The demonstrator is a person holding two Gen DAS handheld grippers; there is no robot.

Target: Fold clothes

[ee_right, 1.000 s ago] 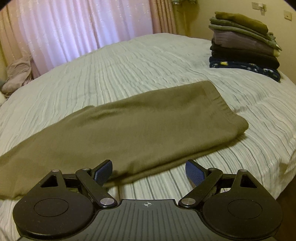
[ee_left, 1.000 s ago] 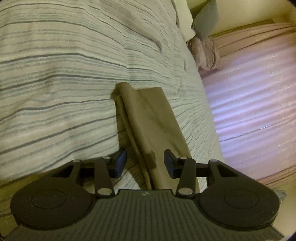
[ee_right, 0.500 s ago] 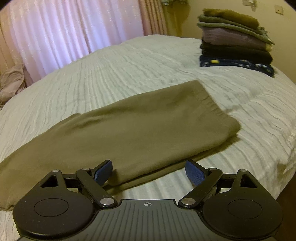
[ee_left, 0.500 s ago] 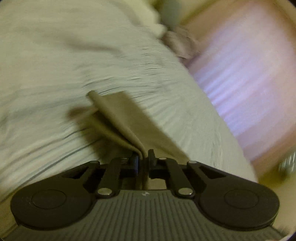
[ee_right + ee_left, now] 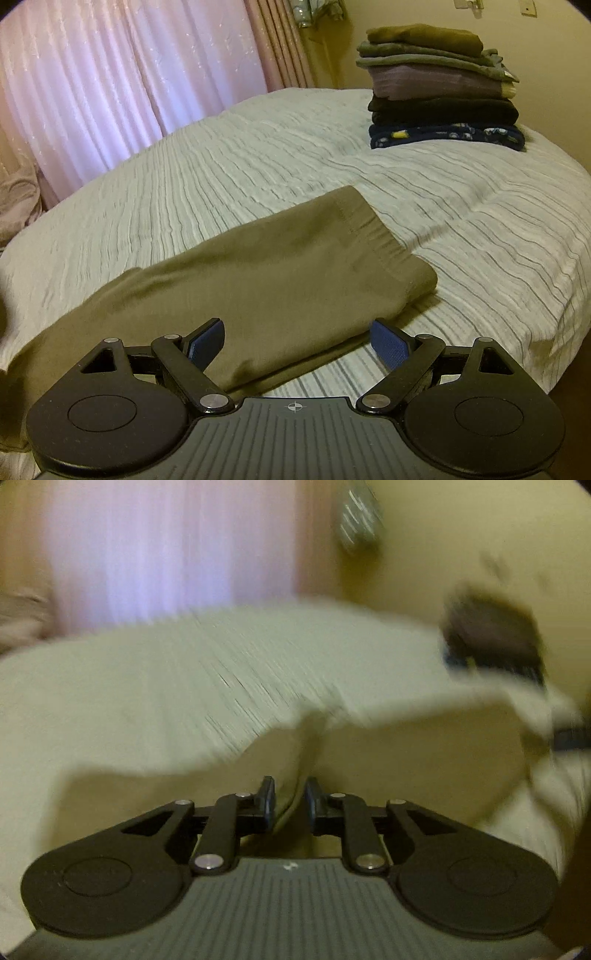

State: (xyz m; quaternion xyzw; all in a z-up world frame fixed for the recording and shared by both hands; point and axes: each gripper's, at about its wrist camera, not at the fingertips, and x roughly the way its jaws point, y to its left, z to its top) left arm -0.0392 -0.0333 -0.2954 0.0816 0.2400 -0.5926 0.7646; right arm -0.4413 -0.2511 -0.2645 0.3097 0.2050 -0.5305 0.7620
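The left claw (image 5: pixel 289 800) was pinching an edge of the long olive-brown folded cloth garment (image 5: pixel 295 782), its dark fingers (image 5: pixel 266 798) drawn close with only the thickness of fabric between them. From that pinch the garment ran forward and away from the claw, spreading to both sides over the bed; the left wrist view was badly smeared, so how far the fabric was raised off the bed could not be told. Beyond the garment lay the pale, grey-striped ribbed bedspread (image 5: pixel 207 672), and far ahead to the right of the claw sat a dark blur that was probably the stack of folded clothes (image 5: pixel 493 635). A pink sheer curtain (image 5: pixel 166 550) hung behind the bed.

The right claw (image 5: pixel 298 341) was spread wide, its blue-padded fingers (image 5: pixel 389 345) apart and holding nothing. It hovered just over the near edge of the same garment (image 5: pixel 280 277), which lay flat on the bedspread (image 5: pixel 480 236) directly ahead of the claw, stretching from the claw's far left to a folded, hemmed end ahead and slightly right. The left pad sat over the fabric; the right pad sat just beside its near edge, over bare bedspread. Well beyond, ahead and to the right, the stack (image 5: pixel 439 88) stood near the bed's far edge: olive on top, then grey, mauve, black, and a navy patterned piece at the bottom. The curtain (image 5: pixel 122 81) filled the upper left. No readable writing or brand showed on anything.
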